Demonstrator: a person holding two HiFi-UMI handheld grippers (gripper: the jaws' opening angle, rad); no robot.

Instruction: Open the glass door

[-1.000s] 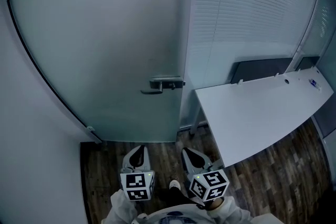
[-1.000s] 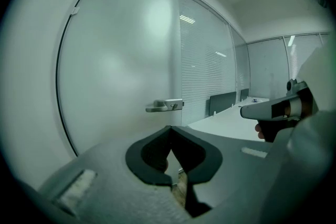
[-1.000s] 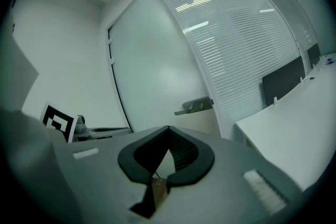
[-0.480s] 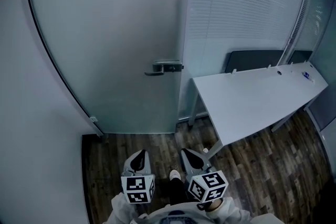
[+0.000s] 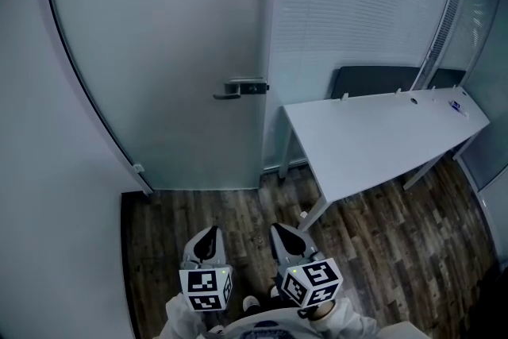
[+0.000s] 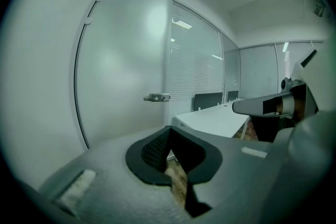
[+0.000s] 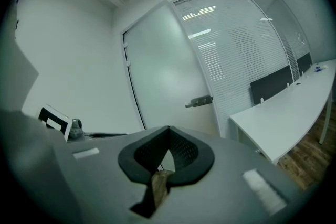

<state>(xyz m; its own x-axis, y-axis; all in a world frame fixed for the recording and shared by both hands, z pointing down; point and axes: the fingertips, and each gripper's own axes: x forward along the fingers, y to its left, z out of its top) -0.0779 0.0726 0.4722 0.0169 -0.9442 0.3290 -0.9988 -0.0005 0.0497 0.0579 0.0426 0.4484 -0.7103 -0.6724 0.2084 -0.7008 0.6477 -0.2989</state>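
Observation:
The frosted glass door (image 5: 171, 59) stands closed ahead, its metal lever handle (image 5: 240, 88) on the door's right edge. Both grippers hang low over the wooden floor, well short of the door and touching nothing. My left gripper (image 5: 208, 237) is shut and empty. To its right my right gripper (image 5: 283, 233) has its jaws together with nothing between them. In the left gripper view the handle (image 6: 156, 97) is far ahead, above the closed jaw tips (image 6: 169, 128). The right gripper view shows the handle (image 7: 199, 102) up and right of its tips (image 7: 168, 129).
A white table (image 5: 381, 135) stands to the right of the door, its near corner leg (image 5: 313, 212) close to my right gripper. Behind it are a dark chair back (image 5: 373, 80) and a glass wall with blinds (image 5: 357, 4). A plain white wall (image 5: 55, 194) is at left.
In the head view the door and handle have shifted up and shrunk slightly, and more floor shows between grippers and door. Both grippers stay side by side and shut.

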